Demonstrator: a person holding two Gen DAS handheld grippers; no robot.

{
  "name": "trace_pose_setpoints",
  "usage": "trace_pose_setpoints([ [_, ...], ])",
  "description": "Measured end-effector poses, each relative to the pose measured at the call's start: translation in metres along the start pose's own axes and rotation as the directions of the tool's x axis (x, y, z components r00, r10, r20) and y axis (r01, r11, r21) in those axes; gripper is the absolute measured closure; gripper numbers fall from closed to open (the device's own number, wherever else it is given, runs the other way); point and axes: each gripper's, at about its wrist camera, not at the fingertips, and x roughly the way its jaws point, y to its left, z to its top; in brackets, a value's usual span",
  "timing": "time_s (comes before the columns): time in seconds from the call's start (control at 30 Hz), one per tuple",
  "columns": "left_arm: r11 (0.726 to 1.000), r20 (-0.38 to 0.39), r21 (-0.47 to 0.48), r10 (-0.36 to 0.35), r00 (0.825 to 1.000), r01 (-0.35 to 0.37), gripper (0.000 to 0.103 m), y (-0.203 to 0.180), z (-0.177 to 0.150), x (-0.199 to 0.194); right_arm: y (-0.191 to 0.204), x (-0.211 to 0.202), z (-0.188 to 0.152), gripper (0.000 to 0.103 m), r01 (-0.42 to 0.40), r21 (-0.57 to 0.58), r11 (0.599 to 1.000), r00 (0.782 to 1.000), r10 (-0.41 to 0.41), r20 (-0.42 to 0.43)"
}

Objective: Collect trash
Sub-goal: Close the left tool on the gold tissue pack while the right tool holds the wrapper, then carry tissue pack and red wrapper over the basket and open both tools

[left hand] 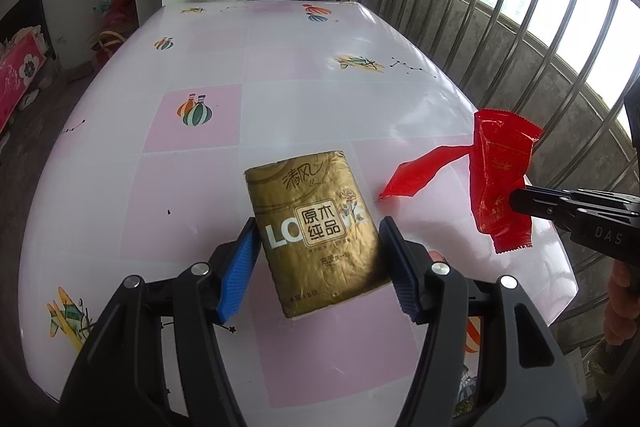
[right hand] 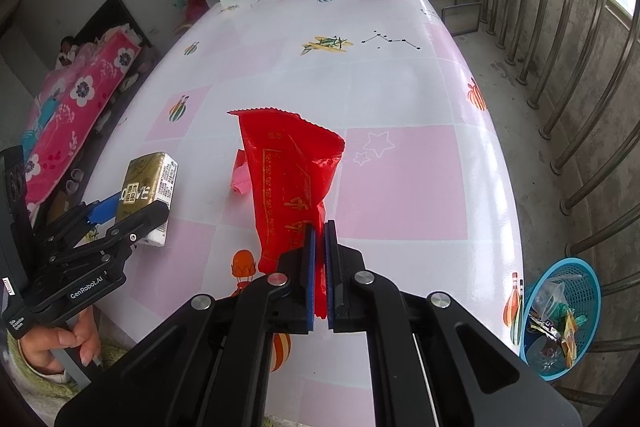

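Note:
My left gripper (left hand: 318,227) is shut on a gold tissue pack (left hand: 316,231) and holds it above the table; the pack also shows in the right wrist view (right hand: 146,187), with the left gripper (right hand: 120,215) around it. My right gripper (right hand: 320,231) is shut on a red snack wrapper (right hand: 290,179) and holds it upright above the table. In the left wrist view the wrapper (left hand: 500,183) hangs from the right gripper (left hand: 516,201), with a torn red strip (left hand: 420,171) trailing left.
The table (right hand: 400,179) has a pink and white checked cloth with balloon and plane prints. A blue mesh basket (right hand: 560,319) with trash stands on the floor at the right, beside a metal railing (right hand: 580,87). A bed with a pink quilt (right hand: 76,115) is at left.

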Motion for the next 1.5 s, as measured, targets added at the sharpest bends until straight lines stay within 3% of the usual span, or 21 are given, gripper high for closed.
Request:
trace_pose_setpoints([
  [0.77,1.0,0.0,-0.004,-0.001,1.0,0.001,0.046,0.002,-0.001,0.0,0.0,0.003,-0.001,0.098,-0.004,-0.001,1.0,1.0,0.004,-0.013],
  [0.87,1.0,0.009,0.001,-0.028,1.0,0.028,0.046,-0.001,0.001,-0.003,-0.007,-0.005,0.001,0.098,-0.002,0.006,1.0,1.0,0.002,-0.004],
  [1.03,0.987,0.061,0.078,-0.148,0.987,0.143,0.046,-0.029,0.026,-0.019,-0.048,-0.042,0.004,0.098,0.022,0.086,0.996,0.999,-0.025,0.031],
  [1.17,0.938,0.031,0.144,-0.323,0.946,0.316,0.046,-0.073,0.054,-0.019,-0.105,-0.083,-0.008,0.098,0.102,0.191,0.976,0.993,-0.113,0.045],
  [1.2,0.909,0.0,0.175,-0.384,0.923,0.378,0.046,-0.095,0.062,-0.016,-0.12,-0.092,-0.012,0.098,0.132,0.217,0.967,0.989,-0.144,0.042],
  [1.27,0.869,-0.058,0.219,-0.443,0.895,0.444,0.046,-0.128,0.072,-0.007,-0.16,-0.11,-0.025,0.098,0.176,0.294,0.939,0.981,-0.192,0.026],
  [1.37,0.787,-0.175,0.278,-0.522,0.835,0.55,0.046,-0.195,0.078,0.012,-0.218,-0.125,-0.05,0.098,0.202,0.421,0.884,0.976,-0.216,-0.015],
  [1.4,0.751,-0.239,0.286,-0.545,0.803,0.595,0.046,-0.225,0.077,0.024,-0.235,-0.127,-0.06,0.098,0.21,0.455,0.865,0.975,-0.221,-0.031],
  [1.5,0.692,-0.368,0.283,-0.561,0.742,0.664,0.046,-0.287,0.066,0.053,-0.289,-0.121,-0.092,0.098,0.228,0.565,0.793,0.973,-0.21,-0.097],
])
